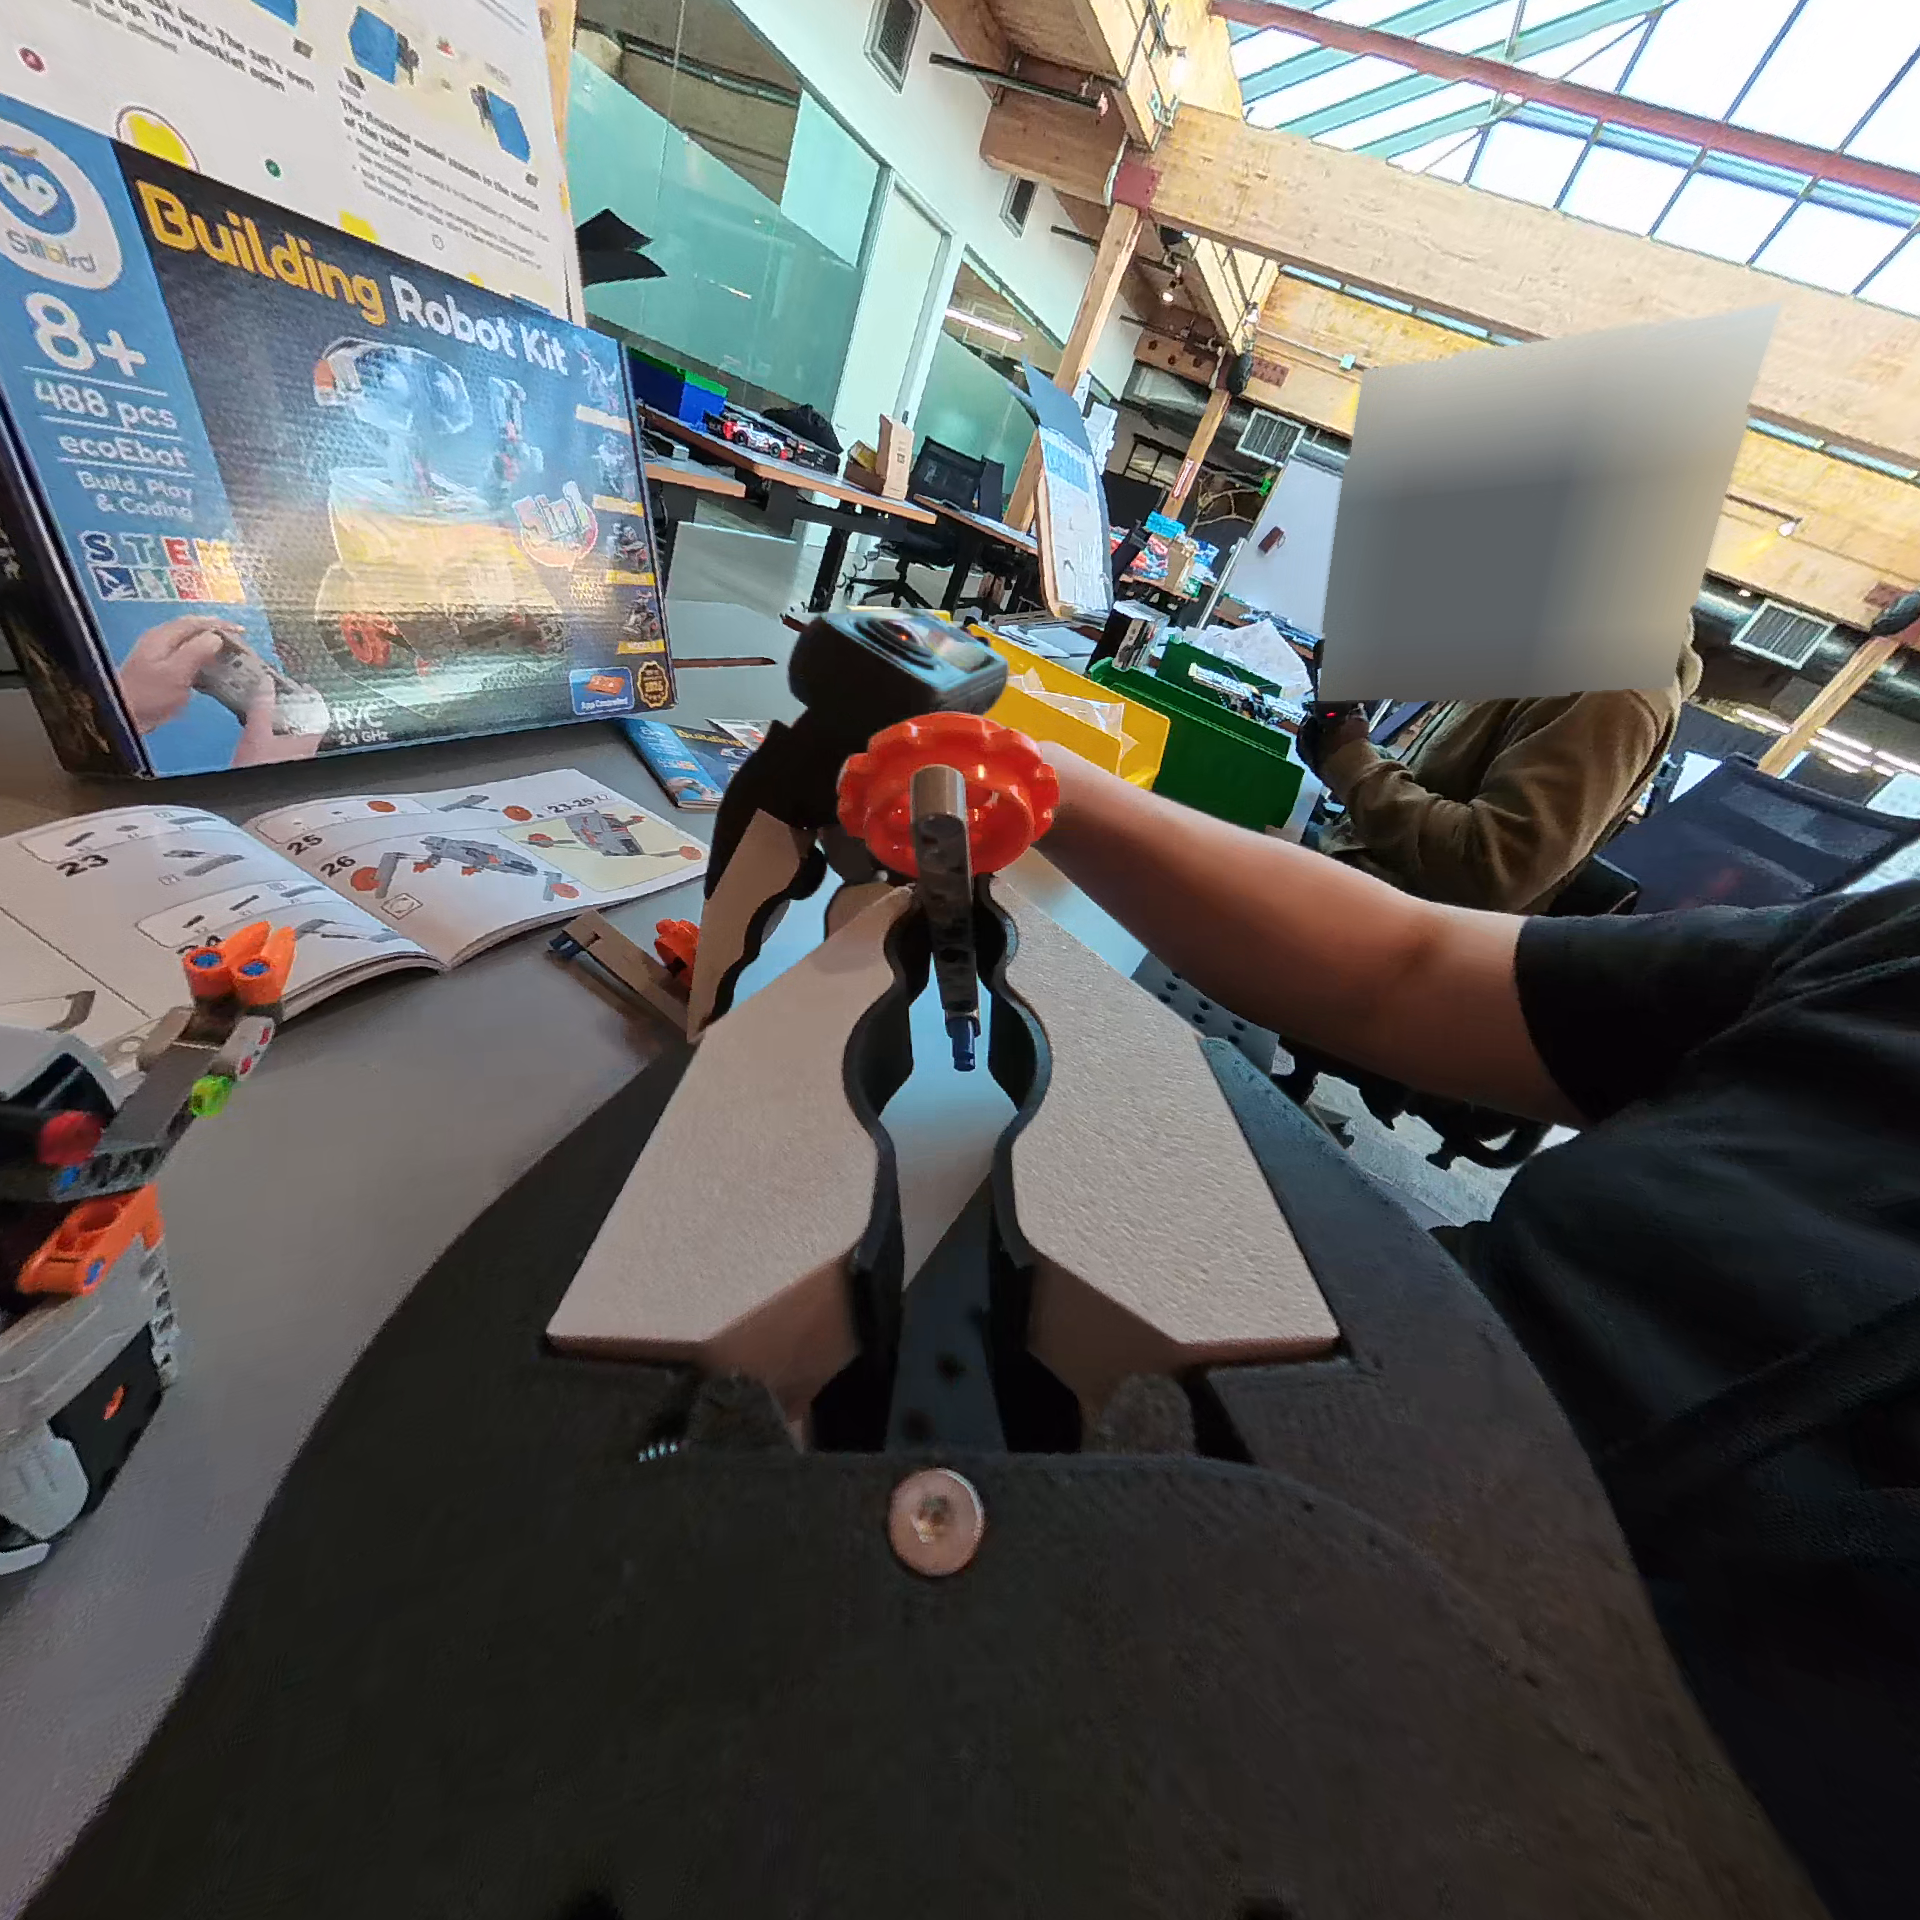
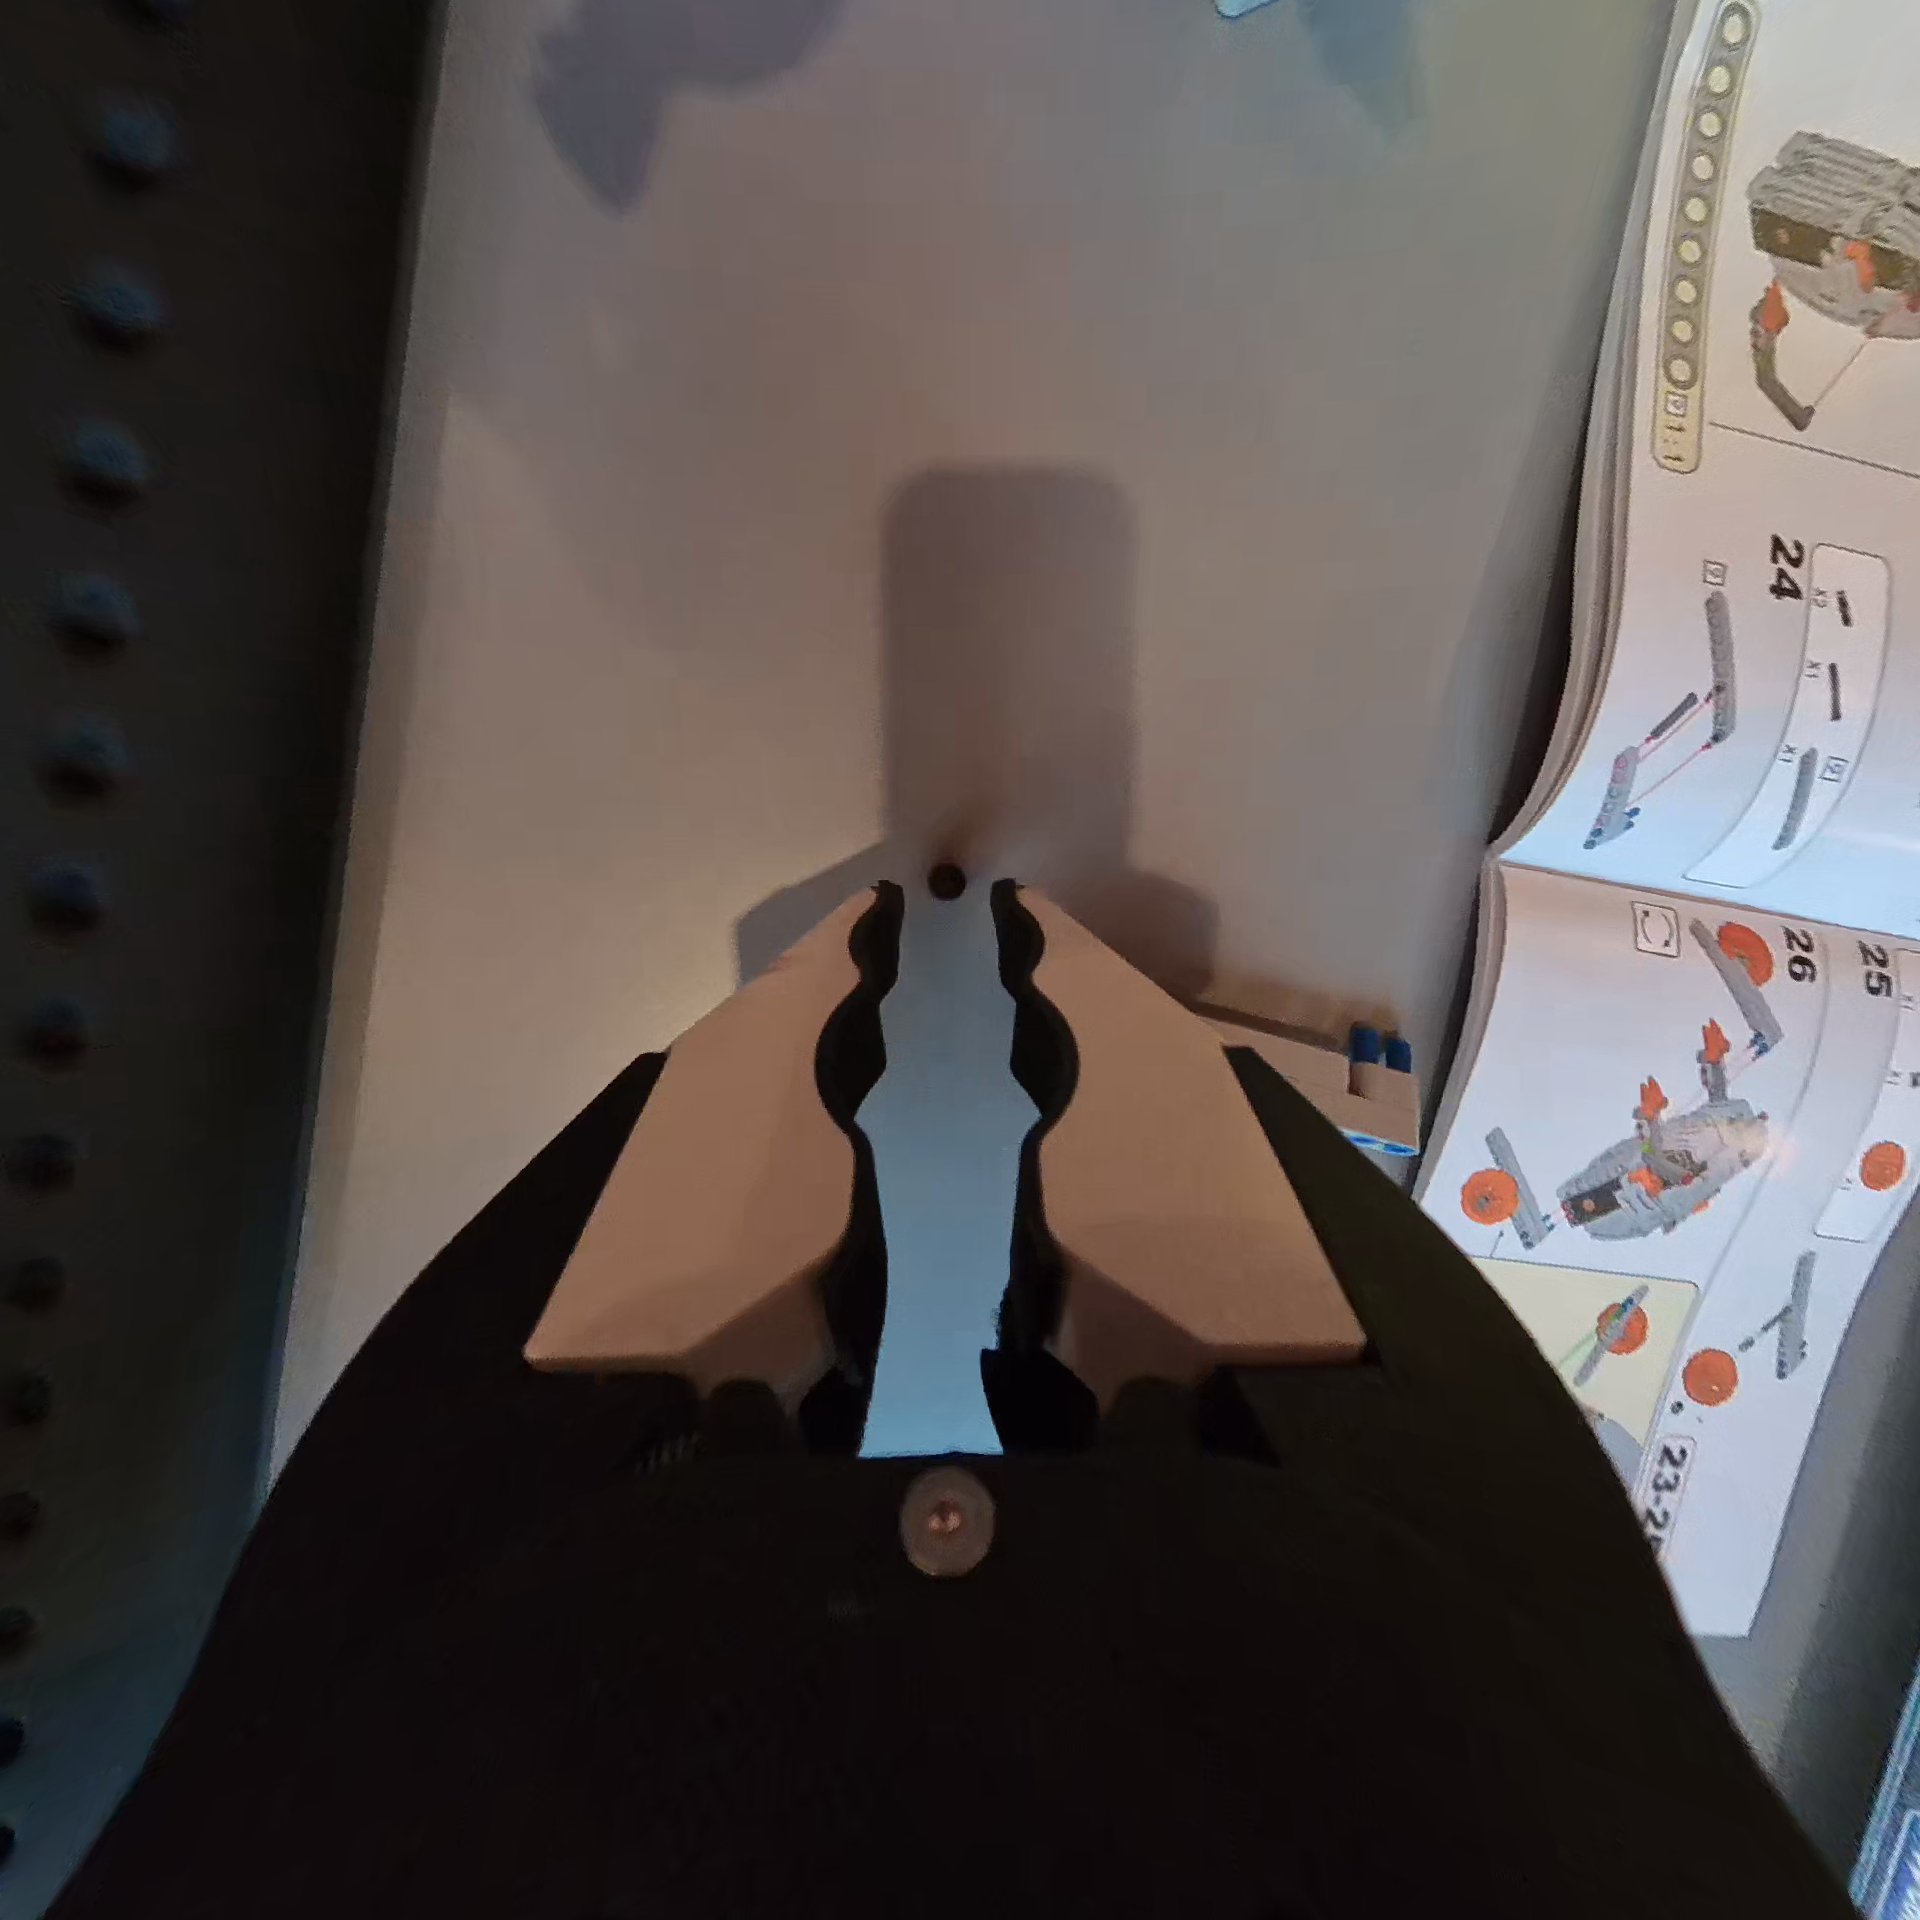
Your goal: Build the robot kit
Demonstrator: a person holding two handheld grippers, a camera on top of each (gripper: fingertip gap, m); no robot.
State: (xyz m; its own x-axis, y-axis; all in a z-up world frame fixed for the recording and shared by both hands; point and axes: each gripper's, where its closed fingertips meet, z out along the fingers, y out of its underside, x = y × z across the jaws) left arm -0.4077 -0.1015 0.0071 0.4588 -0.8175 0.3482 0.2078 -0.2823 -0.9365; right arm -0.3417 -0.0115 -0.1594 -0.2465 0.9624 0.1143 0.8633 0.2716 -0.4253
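My left gripper [image 1: 948,902] is shut on a grey beam [image 1: 945,894] and holds it upright above the table. An orange wheel [image 1: 945,795] sits at the beam's top end and a blue pin [image 1: 963,1039] sticks out below. My right gripper [image 2: 943,888] points down at the grey table [image 2: 727,520], jaws a little apart. A small dark pin [image 2: 945,881] stands between its tips with a gap on each side. In the left wrist view one of its fingers [image 1: 743,914] shows just left of the wheel, held by a bare arm [image 1: 1299,935].
A kit box [image 1: 343,468] stands at the back left. An open instruction booklet [image 1: 416,862] [image 2: 1714,1039] lies before it. A partly built model [image 1: 94,1195] sits at the left edge. A grey beam with blue pins [image 2: 1340,1049] lies by the booklet. Yellow [image 1: 1091,717] and green bins [image 1: 1216,748] and a seated person [image 1: 1507,790] are behind. The gap from one gripper's tips to the other's is roughly 20 cm.
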